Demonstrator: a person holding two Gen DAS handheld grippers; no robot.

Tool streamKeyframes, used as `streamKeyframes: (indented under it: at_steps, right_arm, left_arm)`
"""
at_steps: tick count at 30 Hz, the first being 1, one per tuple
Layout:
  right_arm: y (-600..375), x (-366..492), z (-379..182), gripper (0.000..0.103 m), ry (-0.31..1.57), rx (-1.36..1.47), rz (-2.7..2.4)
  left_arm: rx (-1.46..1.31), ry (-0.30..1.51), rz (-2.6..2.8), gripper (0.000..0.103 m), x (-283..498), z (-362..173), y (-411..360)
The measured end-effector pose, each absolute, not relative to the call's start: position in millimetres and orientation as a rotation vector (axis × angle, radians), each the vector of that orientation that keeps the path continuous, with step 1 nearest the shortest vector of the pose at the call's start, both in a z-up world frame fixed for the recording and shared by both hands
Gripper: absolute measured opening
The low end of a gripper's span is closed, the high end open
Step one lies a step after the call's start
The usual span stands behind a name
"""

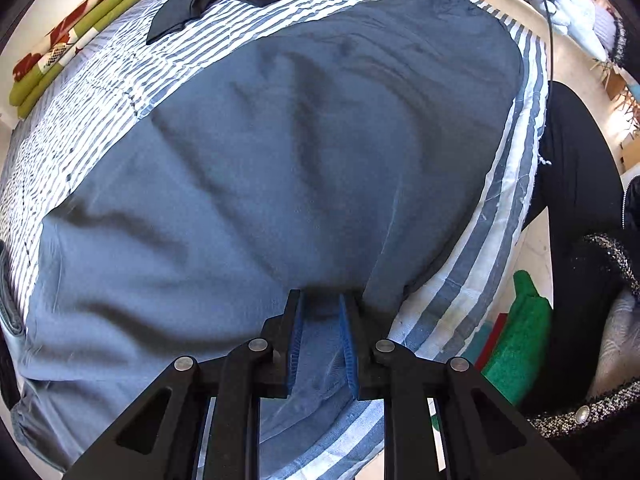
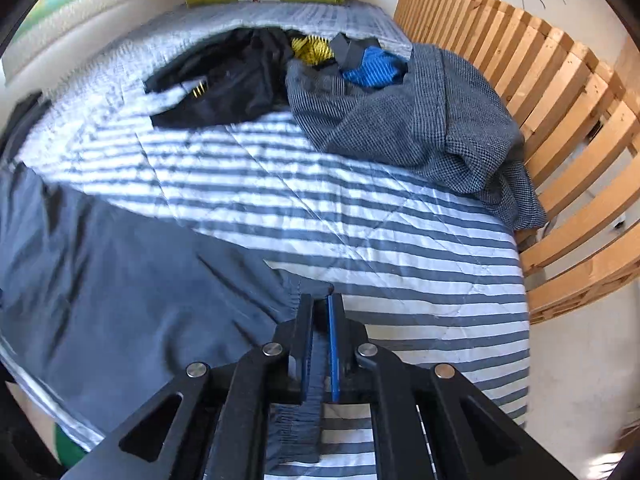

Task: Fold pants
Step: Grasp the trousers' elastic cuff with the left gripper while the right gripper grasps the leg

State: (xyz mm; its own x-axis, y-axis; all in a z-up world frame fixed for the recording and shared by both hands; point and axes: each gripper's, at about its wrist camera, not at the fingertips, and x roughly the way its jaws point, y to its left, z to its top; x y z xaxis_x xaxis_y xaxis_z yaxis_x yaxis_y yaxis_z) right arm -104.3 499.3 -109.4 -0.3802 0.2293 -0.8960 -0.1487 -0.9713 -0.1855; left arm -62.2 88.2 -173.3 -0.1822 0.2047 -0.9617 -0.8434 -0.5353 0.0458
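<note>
Pants (image 1: pixel 280 168), grey-blue and spread flat, lie on the striped quilt (image 2: pixel 380 216) along its near edge, with their long axis running across from one of my grippers to the other. My left gripper (image 1: pixel 320 316) points steeply down at one end of the cloth; its jaws stand a little apart with a fold of the fabric between the blue pads, and I judge it a light pinch, though contact is not certain from this angle. My right gripper (image 2: pixel 320 312) has its jaws nearly pressed together on the gathered elastic edge, which I take for the waistband, right at the corner of the garment. The coming fold turns on this: the cloth stretches away to the left of the right jaws, so the held end must travel along that axis toward the other hand. Only the right wrist view shows the heap of clothes (image 2: pixel 420 112) at the far side and the slatted wooden frame (image 2: pixel 560 140); only the left wrist view shows the garment's full spread and the person's gloved hand (image 1: pixel 572 8).
</note>
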Motion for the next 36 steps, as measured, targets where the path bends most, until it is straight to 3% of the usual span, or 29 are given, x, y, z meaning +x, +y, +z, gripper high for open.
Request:
streamKeyframes:
  at_steps: [1, 3, 6, 8, 12, 16, 18, 26, 28, 30, 31, 36]
  right_arm:
    - [502.7, -106.0, -116.2, 0.011, -0.105, -1.634, 2.388]
    - [516.0, -98.5, -113.7, 0.017, 0.075, -1.624, 2.382]
    - [530.4, -70.0, -109.2, 0.042, 0.392, -1.579, 2.410]
    - [526.3, -53.9, -115.3, 0.043, 0.480, -1.600, 2.414]
    - [486.9, -46.5, -136.7, 0.043, 0.043, -1.691, 2.293]
    - [465.5, -55.2, -102.6, 0.043, -0.040, -1.554, 2.340]
    - [435.7, -62.8, -77.4, 0.043, -0.121, -1.517, 2.449]
    - [231.1, -93.8, -41.4, 0.043, -0.443, -1.576, 3.005]
    - [178.1, -97.6, -49.3, 0.044, -0.550, -1.628, 3.103]
    - [129.4, -96.8, -63.0, 0.044, -0.715, -1.677, 3.159]
    - [106.5, -95.9, -71.2, 0.044, -0.816, -1.676, 3.169]
    - [34.5, -95.4, -104.5, 0.045, -1.099, -1.744, 3.164]
  left_arm:
    - [-1.330, 0.782, 1.814, 0.020, -61.6, -172.9, 87.0]
    - [-1.317, 0.760, 1.828, 0.020, -59.7, -170.1, 84.1]
    - [-1.310, 0.707, 1.875, 0.020, -59.0, -164.6, 76.4]
    - [-1.300, 0.665, 1.924, 0.020, -56.6, -158.2, 69.3]
    - [-1.265, 0.572, 2.054, 0.020, -58.3, -137.9, 40.2]
    - [-1.274, 0.394, 2.279, 0.024, -68.5, -110.8, -28.2]
    - [-1.290, 0.296, 2.413, 0.037, -73.8, -98.4, -74.8]
    - [-1.463, -0.182, 2.841, 0.040, -105.5, -76.7, -275.5]
    - [-1.482, -0.283, 2.860, 0.045, -115.3, -74.7, -304.6]
    - [-1.461, -0.401, 2.863, 0.070, -127.8, -71.2, -325.6]
    - [-1.446, -0.467, 2.856, 0.074, -134.0, -68.8, -336.2]
    - [-1.462, -0.745, 2.729, 0.078, -181.7, -76.9, -361.2]
